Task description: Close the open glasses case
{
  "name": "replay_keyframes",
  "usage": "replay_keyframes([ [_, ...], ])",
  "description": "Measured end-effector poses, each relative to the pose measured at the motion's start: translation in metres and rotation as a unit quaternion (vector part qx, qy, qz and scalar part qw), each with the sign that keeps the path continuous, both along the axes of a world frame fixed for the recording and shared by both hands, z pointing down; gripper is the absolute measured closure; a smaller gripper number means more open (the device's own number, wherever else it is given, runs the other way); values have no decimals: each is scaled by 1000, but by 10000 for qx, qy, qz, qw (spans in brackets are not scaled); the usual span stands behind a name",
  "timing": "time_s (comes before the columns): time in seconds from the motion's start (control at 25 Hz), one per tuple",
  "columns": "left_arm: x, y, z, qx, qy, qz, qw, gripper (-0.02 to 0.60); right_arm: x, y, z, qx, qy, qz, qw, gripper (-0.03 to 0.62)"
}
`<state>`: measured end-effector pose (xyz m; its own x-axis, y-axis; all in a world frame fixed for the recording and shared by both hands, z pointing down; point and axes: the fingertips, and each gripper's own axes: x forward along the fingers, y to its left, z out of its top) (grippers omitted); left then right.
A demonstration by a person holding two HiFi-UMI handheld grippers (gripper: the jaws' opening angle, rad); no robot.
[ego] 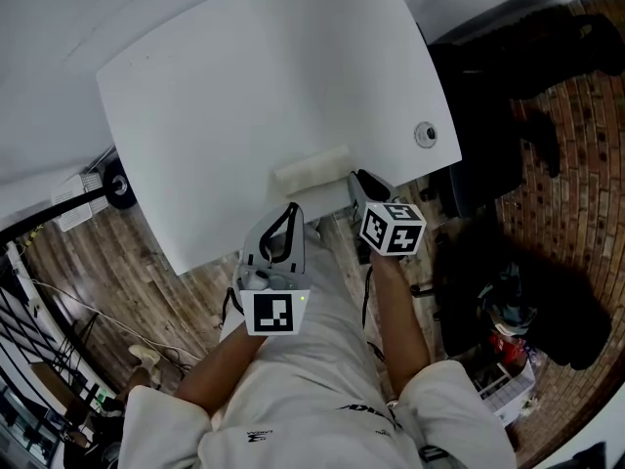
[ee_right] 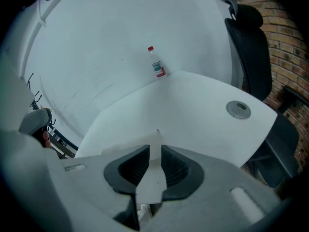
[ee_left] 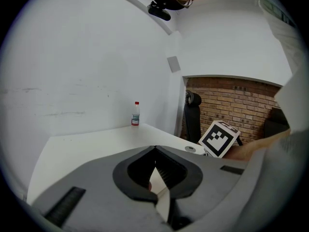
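You are looking steeply down on a white table [ego: 244, 96]. The glasses case [ego: 312, 169], a long, low, cream-coloured block, is lying flat on the table close to its near edge and running lengthwise along that edge. Whether its lid is fully down is not showing clearly.

Your right gripper [ego: 357, 178] is reaching in over the table's near edge and pointing downward. Its tips are sitting just beside the right end of the case. Its jaws are standing a little apart. In the right gripper view, the pale end of the case is showing in the narrow gap between them, and the rest of the case is running off behind one jaw.

Your left gripper [ego: 292, 209] is hovering at the table's near edge, close in front of the case but apart from it. Its jaws are meeting at the tips and gripping nothing. Only a sliver of the table is showing through the gap lower down.

A small bottle [ee_right: 157, 66] with a red cap is standing upright at the table's far edge. A round grey grommet [ego: 426, 134] is sitting flush in the table near its right corner. A black office chair [ee_right: 251, 47] is standing beside the table's right side. Wooden floor [ego: 88, 272] is showing past the table's left side.
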<state>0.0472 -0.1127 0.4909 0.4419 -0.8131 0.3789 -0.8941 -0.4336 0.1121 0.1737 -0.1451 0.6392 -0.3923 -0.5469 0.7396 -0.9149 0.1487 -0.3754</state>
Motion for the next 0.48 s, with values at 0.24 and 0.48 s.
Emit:
replay_keyframes([
  [0.24,-2,4,-26,271,-25,158,9995,583,-11,1,-39,424,37,4,9991,531],
  [0.48,-7,13,-60,434,180,220,9987,583,-27,9,-83,881,102,63,9960,563],
])
